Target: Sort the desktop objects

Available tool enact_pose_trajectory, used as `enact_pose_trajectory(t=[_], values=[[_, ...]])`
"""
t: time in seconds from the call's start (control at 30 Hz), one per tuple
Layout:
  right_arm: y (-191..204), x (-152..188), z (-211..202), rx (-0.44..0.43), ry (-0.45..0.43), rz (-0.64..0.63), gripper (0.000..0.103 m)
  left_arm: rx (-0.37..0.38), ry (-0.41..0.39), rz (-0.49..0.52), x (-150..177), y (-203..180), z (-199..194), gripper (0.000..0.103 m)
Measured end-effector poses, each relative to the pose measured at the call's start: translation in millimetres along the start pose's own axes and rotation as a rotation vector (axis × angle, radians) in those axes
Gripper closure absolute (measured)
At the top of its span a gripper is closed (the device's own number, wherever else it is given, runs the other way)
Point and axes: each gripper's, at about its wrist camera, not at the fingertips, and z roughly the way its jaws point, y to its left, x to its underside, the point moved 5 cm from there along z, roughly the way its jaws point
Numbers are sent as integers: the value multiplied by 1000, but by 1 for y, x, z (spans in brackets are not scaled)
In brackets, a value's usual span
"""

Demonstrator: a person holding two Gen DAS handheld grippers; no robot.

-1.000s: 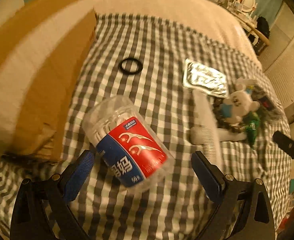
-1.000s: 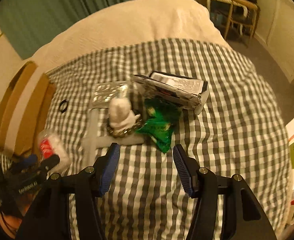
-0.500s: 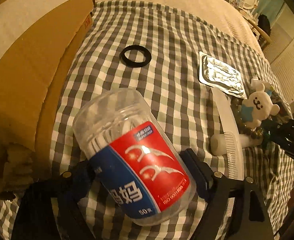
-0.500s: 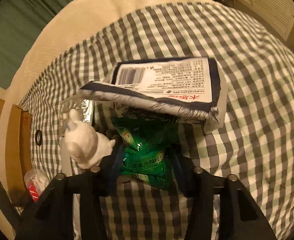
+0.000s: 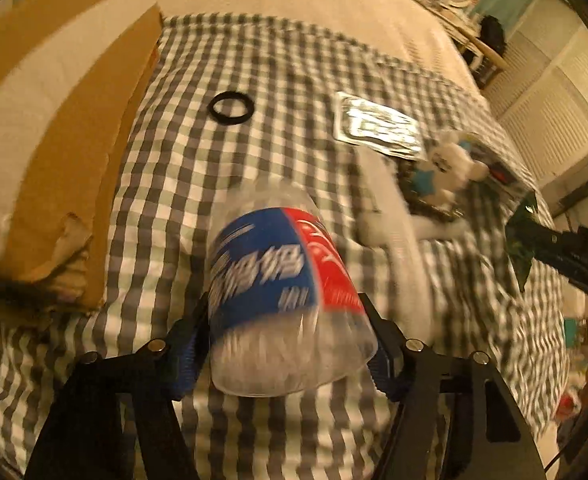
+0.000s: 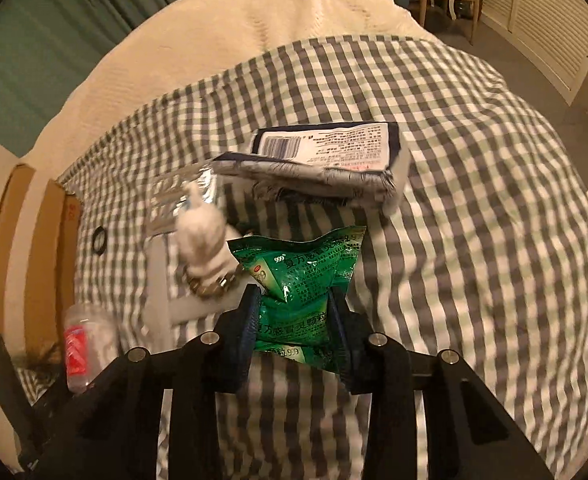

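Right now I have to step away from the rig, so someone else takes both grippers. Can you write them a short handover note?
Left gripper: shut on the clear floss-pick jar, lifted off the checked cloth.
Right gripper: shut on the green sachet, also raised.
On the cloth: black ring, foil blister pack, white plush toy with a bead bracelet, white comb, dark printed packet.
The cardboard box stands at the left edge.
Done: two items picked up.
Left: place both, then sort the rest.
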Motion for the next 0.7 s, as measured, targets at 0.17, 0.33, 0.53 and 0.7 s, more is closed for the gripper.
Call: enact_pose_trajectory(t=[0.17, 0.33, 0.53, 0.7], values=[[21, 15, -39, -2, -32, -48, 70, 40, -41, 46, 10, -6, -39, 40], [63, 28, -87, -24, -89, -126, 70, 47, -45, 55, 16, -3, -53, 40], [111, 45, -125, -32, -142, -242, 70, 53, -106, 72, 13, 9, -88, 40], [153, 50, -148, -42, -189, -346, 70, 87, -246, 36, -13, 20, -137, 40]])
